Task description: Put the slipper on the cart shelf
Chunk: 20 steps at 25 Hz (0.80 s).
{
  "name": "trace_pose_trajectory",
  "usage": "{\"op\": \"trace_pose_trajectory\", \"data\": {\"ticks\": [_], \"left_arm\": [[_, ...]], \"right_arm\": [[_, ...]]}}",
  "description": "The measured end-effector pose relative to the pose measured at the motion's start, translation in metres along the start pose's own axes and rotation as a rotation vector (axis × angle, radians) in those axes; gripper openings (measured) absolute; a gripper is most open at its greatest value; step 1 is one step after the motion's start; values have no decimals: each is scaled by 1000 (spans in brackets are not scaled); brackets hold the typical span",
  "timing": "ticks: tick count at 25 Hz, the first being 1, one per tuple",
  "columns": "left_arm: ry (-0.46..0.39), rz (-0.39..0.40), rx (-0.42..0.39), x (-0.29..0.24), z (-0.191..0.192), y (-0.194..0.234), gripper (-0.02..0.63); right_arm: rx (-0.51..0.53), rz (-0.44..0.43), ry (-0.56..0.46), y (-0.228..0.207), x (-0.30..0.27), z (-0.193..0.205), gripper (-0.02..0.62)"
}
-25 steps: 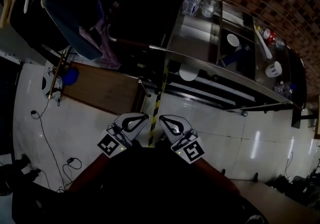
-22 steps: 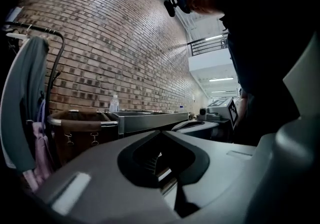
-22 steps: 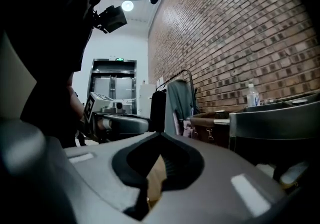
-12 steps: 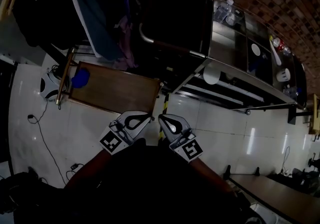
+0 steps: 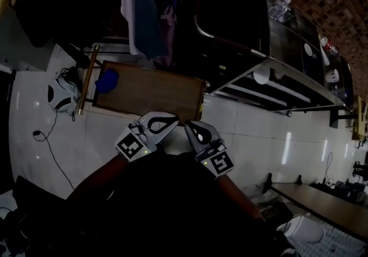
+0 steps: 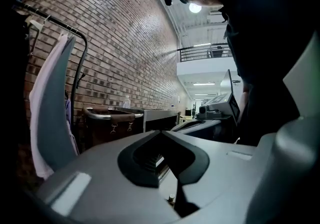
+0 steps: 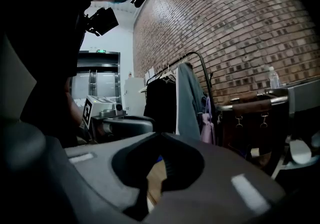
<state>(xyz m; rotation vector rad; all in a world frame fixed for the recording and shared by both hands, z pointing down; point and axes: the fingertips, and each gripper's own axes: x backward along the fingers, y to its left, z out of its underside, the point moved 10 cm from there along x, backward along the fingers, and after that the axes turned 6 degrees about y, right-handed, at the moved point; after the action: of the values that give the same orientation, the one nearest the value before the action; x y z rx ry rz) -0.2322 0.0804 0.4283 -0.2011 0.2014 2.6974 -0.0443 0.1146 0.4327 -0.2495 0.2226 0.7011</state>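
A blue slipper lies on the left end of a low wooden platform on the floor. The steel cart with its shelves stands at the right. Both grippers hang side by side just in front of my body, short of the platform's near edge. The left gripper has its jaws together with nothing in them, and so does the right gripper. The left gripper view looks over shut jaws along the brick wall. In the right gripper view the shut jaws point at the clothes rack.
Clothes hang on a rack above the platform. A dark bin with a curved handle stands between rack and cart. A black-and-white object and a cable lie on the white tile floor at the left.
The whole scene has slid right and down in the head view: platform and slipper are now closer to the grippers, the cart further right. Both grippers stayed shut, side by side.
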Motion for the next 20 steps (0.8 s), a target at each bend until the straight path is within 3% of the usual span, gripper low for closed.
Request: {"op": "trace_pose_trajectory", "data": {"ticks": [5, 12, 16, 20], "left_arm": [[3, 14, -31, 24, 4, 8, 5], [25, 27, -43, 12, 3, -7, 5], [10, 18, 6, 3, -1, -27, 5], [26, 13, 0, -8, 0, -37, 5]], "right_arm": [[-11, 26, -2, 18, -4, -4, 1], [-12, 13, -18, 8, 10, -4, 0], [4, -20, 4, 5, 23, -1, 0], [21, -34, -13, 0, 33, 1, 0]]}}
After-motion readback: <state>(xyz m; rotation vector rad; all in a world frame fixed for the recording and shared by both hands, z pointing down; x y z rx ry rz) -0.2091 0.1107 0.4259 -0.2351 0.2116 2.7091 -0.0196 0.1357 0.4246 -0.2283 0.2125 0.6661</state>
